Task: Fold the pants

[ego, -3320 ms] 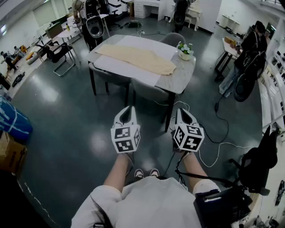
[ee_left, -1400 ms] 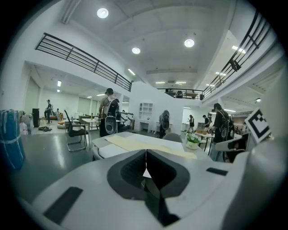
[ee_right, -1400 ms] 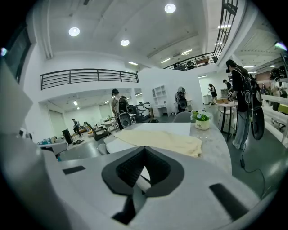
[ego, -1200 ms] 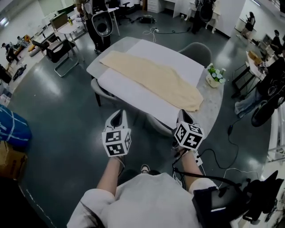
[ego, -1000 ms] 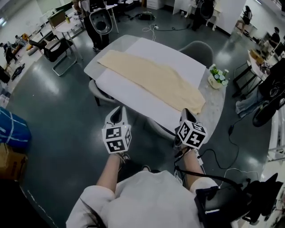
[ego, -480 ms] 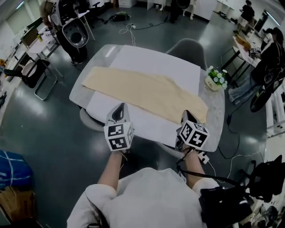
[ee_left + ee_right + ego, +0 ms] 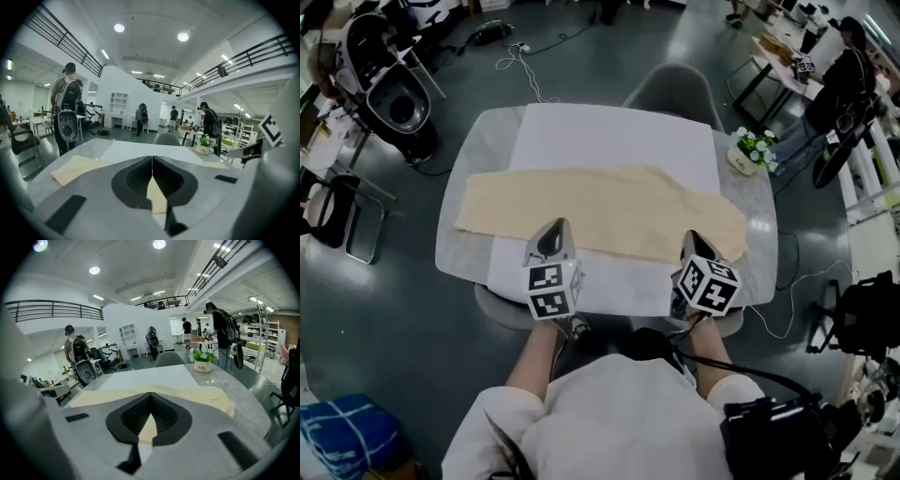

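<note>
L gripper [image 7: 554,225] & R gripper [image 7: 692,236]: jaws pressed together, nothing held. Pants [image 7: 609,208] lie flat across table [image 7: 469,155], near edge just ahead of both tips.

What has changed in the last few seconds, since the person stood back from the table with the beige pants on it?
The person has walked up to the table. The left tool and right tool, earlier out over the floor, are now at its near edge, close to the pants. Nothing was taken hold of: both tools are shut and empty. The pants lie spread flat on the white sheet as before, and the flower pot has not moved.
</note>
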Tool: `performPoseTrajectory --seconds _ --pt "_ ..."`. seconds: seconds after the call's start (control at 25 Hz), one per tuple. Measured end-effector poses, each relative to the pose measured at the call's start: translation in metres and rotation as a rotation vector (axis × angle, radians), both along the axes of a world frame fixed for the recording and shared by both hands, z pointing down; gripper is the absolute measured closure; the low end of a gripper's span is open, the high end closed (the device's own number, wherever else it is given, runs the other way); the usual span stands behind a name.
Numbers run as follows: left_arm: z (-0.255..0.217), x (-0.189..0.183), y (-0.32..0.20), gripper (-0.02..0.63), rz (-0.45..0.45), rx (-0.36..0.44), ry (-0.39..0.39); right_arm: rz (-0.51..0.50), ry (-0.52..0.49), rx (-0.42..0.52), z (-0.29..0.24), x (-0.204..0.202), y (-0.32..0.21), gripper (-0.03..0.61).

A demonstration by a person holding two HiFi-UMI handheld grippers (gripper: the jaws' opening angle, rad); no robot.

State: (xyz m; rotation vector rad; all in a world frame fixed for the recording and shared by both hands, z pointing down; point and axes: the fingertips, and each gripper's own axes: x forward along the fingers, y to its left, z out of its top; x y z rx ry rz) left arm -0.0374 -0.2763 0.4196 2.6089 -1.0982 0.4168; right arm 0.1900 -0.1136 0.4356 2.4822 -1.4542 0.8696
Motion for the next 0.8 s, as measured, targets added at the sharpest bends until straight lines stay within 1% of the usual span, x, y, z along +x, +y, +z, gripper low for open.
performPoseTrajectory --seconds 0.08,0.16,0.36,0.48,0.68,0.8 --pt "0.009 0.010 -0.005 0.604 0.031 -0.026 0.008 0.024 0.005 -0.026 0.007 0.002 0.003 0.586" --pt "0.011 0.026 -0.004 0.604 0.075 -0.032 0.012 0.052 0.010 -0.039 0.009 0.011 0.008 0.586" --pt "0.007 0.079 0.012 0.604 0.206 -0.023 0.011 0.152 0.024 -0.012 -0.006 0.038 0.035 0.586" --pt "0.009 0.117 0.030 0.604 0.298 -0.007 0.008 0.234 0.022 -0.020 -0.001 0.059 0.067 0.586" --pt "0.021 0.174 0.069 0.604 0.415 -0.025 -0.001 0.372 0.006 -0.038 0.011 0.096 0.132 0.586" --pt "0.030 0.202 0.092 0.604 0.474 -0.031 -0.017 0.437 -0.009 -0.051 0.022 0.114 0.166 0.586"
